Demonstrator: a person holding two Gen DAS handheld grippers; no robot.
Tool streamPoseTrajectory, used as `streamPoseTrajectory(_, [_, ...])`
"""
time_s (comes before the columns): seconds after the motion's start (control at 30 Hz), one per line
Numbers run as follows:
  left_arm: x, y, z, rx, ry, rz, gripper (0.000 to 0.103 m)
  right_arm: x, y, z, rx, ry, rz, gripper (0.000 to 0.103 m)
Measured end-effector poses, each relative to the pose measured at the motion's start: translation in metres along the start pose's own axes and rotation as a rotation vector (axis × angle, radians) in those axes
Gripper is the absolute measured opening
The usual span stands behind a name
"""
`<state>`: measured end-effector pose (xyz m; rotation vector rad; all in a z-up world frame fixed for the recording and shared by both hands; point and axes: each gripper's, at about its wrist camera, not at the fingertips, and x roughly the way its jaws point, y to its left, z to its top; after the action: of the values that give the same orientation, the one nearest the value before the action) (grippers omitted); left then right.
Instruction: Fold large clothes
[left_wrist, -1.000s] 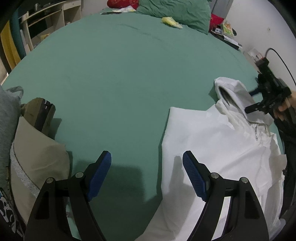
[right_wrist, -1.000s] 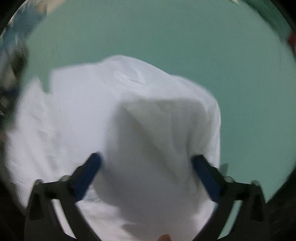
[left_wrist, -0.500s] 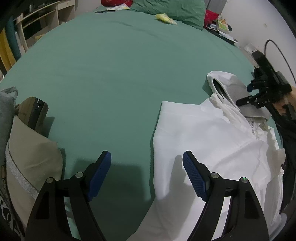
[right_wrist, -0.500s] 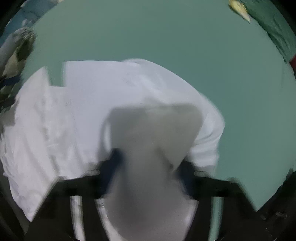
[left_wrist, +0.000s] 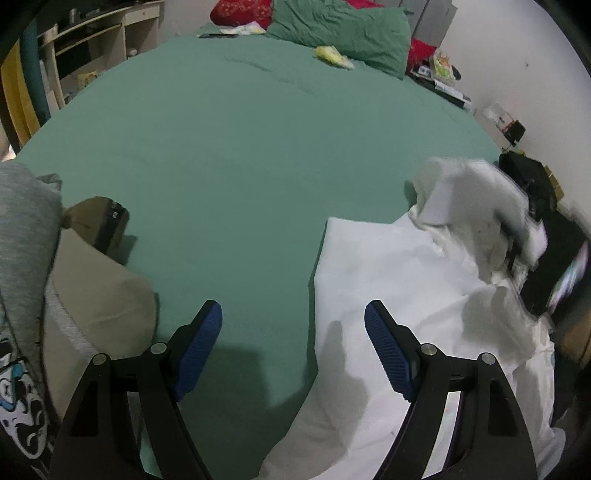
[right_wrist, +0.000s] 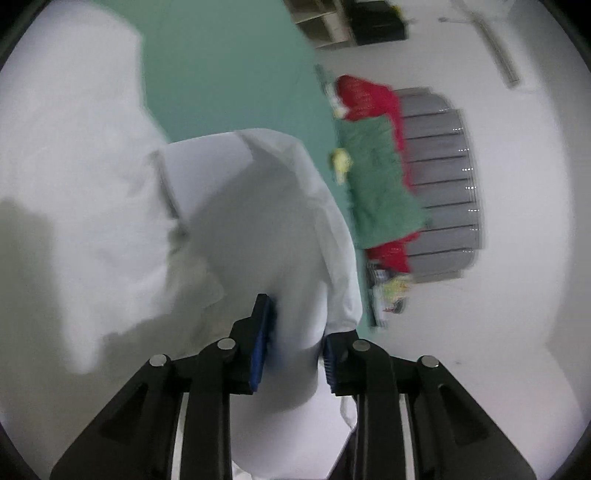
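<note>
A: What is seen nearest in the left wrist view?

B: The left tool (left_wrist: 293, 332) is seen with its jaws spread wide and nothing held between them. The green bed (left_wrist: 229, 158) and the near edge of the white garment (left_wrist: 388, 280) are framed by its blue pads (left_wrist: 388, 354).

A: And the right tool?

B: In the right wrist view, the right tool (right_wrist: 295, 343) is seen with its jaws drawn close together, and they have just been closing. A bunched fold of the white garment (right_wrist: 258, 221) is pinched between the blue pads (right_wrist: 263, 343), so the cloth is gripped. The picture is blurred.

A: Where is the garment laid?

B: It is spread on the right side of the bed, by the bed's edge. Its left edge is laid straight on the sheet, while the far right part (left_wrist: 476, 206) is lifted and crumpled, shown blurred. The right tool itself cannot be made out there in the left wrist view.

A: What is seen to the left?

B: A beige folded cloth (left_wrist: 99, 280) and a grey fabric (left_wrist: 26, 221) are piled at the left edge, with a dark box-like item (left_wrist: 107, 221) just behind them.

A: And farther off?

B: A green pillow (left_wrist: 343, 33) is laid at the head of the bed, with a small yellow item (left_wrist: 332, 55) just before it and red fabric (left_wrist: 240, 13) beside it. Wooden shelves (left_wrist: 99, 40) are seen at far left, and a white wall (left_wrist: 498, 48) at far right.
</note>
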<state>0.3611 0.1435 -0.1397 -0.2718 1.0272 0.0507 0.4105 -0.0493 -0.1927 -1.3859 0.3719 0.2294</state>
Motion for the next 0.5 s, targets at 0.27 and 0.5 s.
streamPoseTrajectory(0.27, [-0.015,0.010,-0.004,-0.015,-0.017,-0.010,0.083,-0.060,0.040,-0.032,0.187,0.046,0.089,0.049])
streamPoseTrajectory(0.5, [-0.020,0.010,-0.008,-0.010,-0.018,-0.027,0.083,-0.096,-0.005,-0.079,0.413,0.141,0.372,0.050])
